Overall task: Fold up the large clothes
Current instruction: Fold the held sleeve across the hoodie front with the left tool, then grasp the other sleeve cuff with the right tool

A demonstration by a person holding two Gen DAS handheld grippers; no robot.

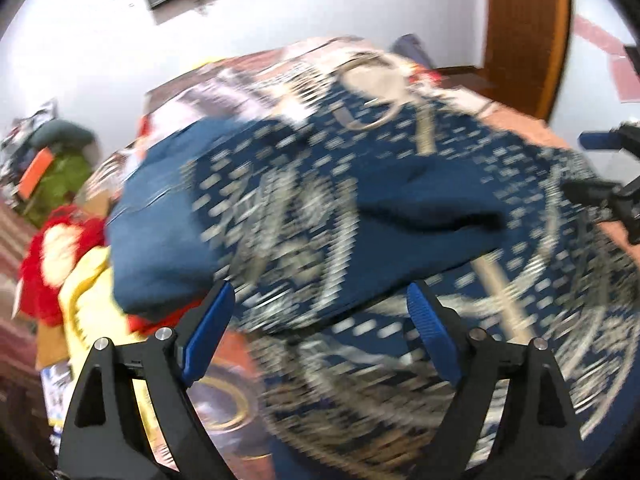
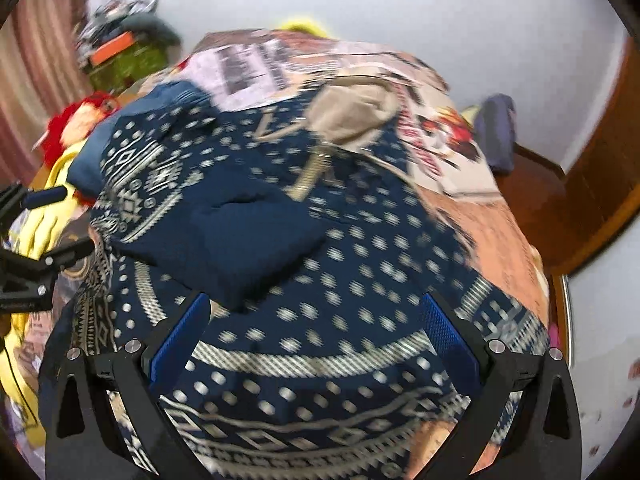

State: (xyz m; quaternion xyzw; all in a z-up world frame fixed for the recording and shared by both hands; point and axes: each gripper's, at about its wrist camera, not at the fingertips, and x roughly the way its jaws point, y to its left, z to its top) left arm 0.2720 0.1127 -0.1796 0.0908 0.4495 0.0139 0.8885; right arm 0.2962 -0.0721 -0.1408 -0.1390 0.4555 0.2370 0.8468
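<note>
A large navy garment with a white geometric pattern [image 2: 360, 280] lies spread on the bed, its beige-lined neck opening [image 2: 352, 116] at the far end. It also shows in the left wrist view [image 1: 400, 184], blurred. A plain navy cuff end of a sleeve [image 2: 248, 248] lies folded onto its middle. My left gripper [image 1: 320, 312] is open and empty above the garment's near left part. My right gripper [image 2: 316, 320] is open and empty above the garment's near hem. Each gripper shows at the edge of the other's view: the right one [image 1: 608, 176], the left one [image 2: 28, 240].
The bed has a printed orange and white cover [image 2: 492, 232]. Yellow cloth [image 2: 52, 200] and a red fluffy item [image 2: 80, 120] lie at the left. A wooden door [image 1: 524, 32] and white wall stand behind. A cluttered green stand [image 2: 124, 60] is at far left.
</note>
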